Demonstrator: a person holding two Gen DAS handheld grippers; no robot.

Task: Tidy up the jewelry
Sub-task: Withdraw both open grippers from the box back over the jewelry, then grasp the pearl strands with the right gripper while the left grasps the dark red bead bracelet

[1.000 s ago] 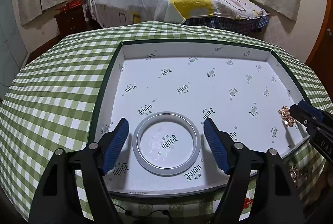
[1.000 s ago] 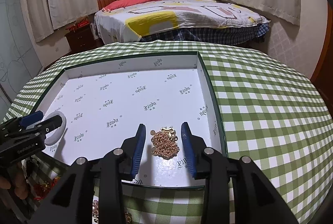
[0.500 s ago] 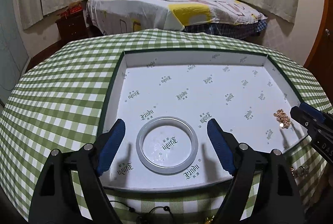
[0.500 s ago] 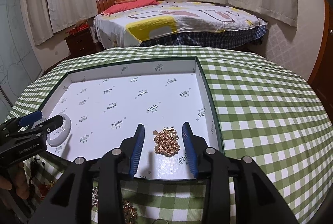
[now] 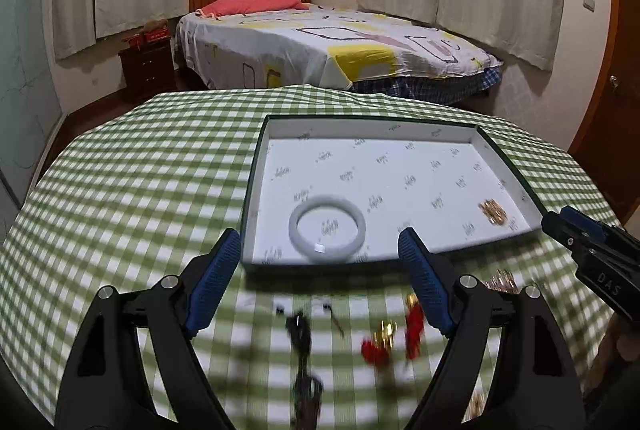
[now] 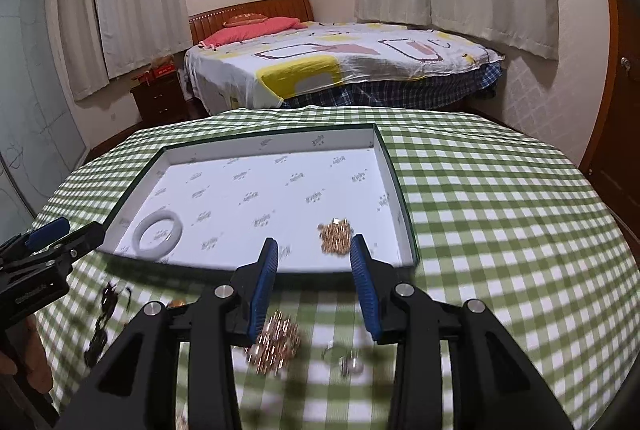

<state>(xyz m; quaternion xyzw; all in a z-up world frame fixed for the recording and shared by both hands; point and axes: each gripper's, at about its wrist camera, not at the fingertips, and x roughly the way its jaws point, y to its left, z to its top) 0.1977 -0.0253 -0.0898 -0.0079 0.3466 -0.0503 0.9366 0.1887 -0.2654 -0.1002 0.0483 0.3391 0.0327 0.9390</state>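
A shallow white tray (image 5: 504,158) (image 6: 402,202) with a dark green rim lies on the checked table. A pale bangle (image 5: 327,227) (image 6: 158,230) lies in its near left corner and a gold chain pile (image 5: 493,211) (image 6: 335,235) in its near right. My left gripper (image 5: 320,280) is open and empty, in front of the tray near the bangle. My right gripper (image 6: 314,284) is open and empty, in front of the tray near the chain. Loose on the cloth lie a black necklace (image 5: 301,334) (image 6: 105,314), red and gold pieces (image 5: 394,334), a second gold chain (image 6: 274,344) and a silver piece (image 6: 348,360).
The green checked tablecloth (image 5: 132,190) (image 6: 500,230) covers a round table that drops off on all sides. A bed (image 5: 320,46) and a dark nightstand (image 5: 146,66) stand behind it. A wooden door (image 5: 612,110) is at the right.
Both grippers have pulled back out of the tray toward the near table edge, empty and still open. The bangle and gold chain stay in the tray. The loose jewelry on the cloth has come into view.
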